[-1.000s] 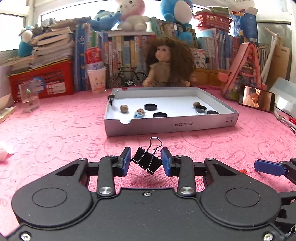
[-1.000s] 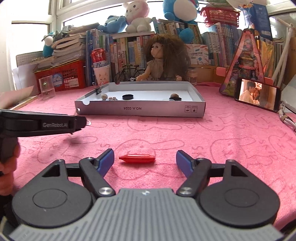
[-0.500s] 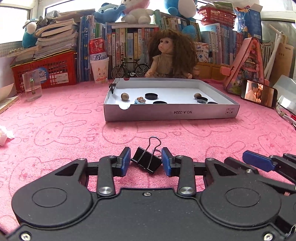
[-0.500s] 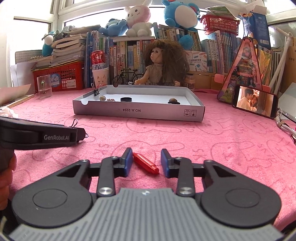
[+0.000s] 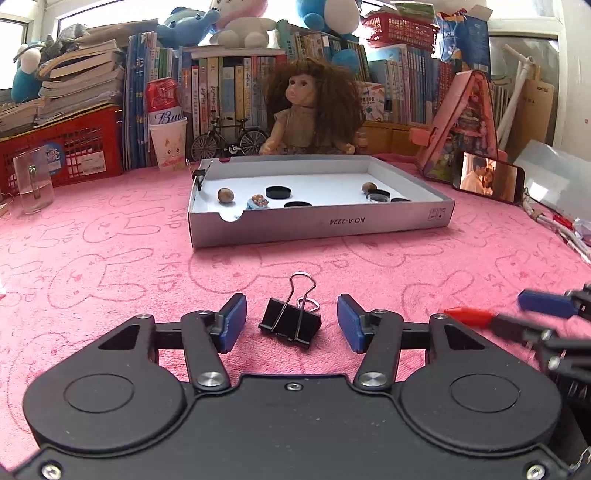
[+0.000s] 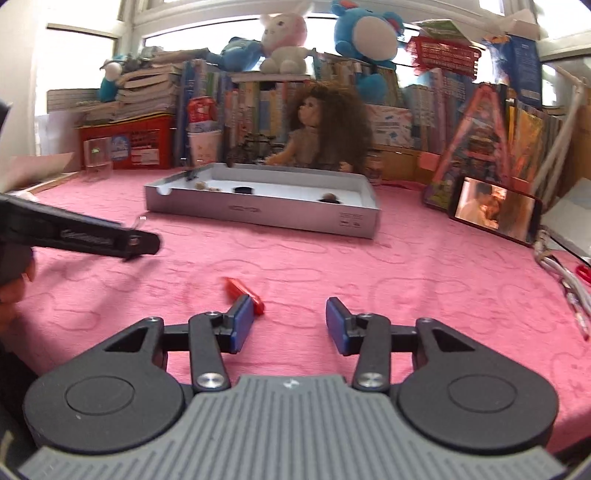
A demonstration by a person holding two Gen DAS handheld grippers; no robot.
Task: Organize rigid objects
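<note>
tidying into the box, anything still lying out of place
Yes: the black binder clip and the red piece lie loose on the pink cloth, outside the white box; both jaws stand open.

A curly-haired doll (image 5: 312, 110) sits at the back of the pink-covered bench (image 5: 110, 251), with a toy bicycle (image 5: 229, 142) and a paper cup (image 5: 168, 146) to its left. Behind them stand rows of books (image 5: 221, 85) topped by plush toys (image 5: 240, 18). A red basket (image 5: 74, 147) sits far left, a phone (image 5: 487, 177) right.
</note>
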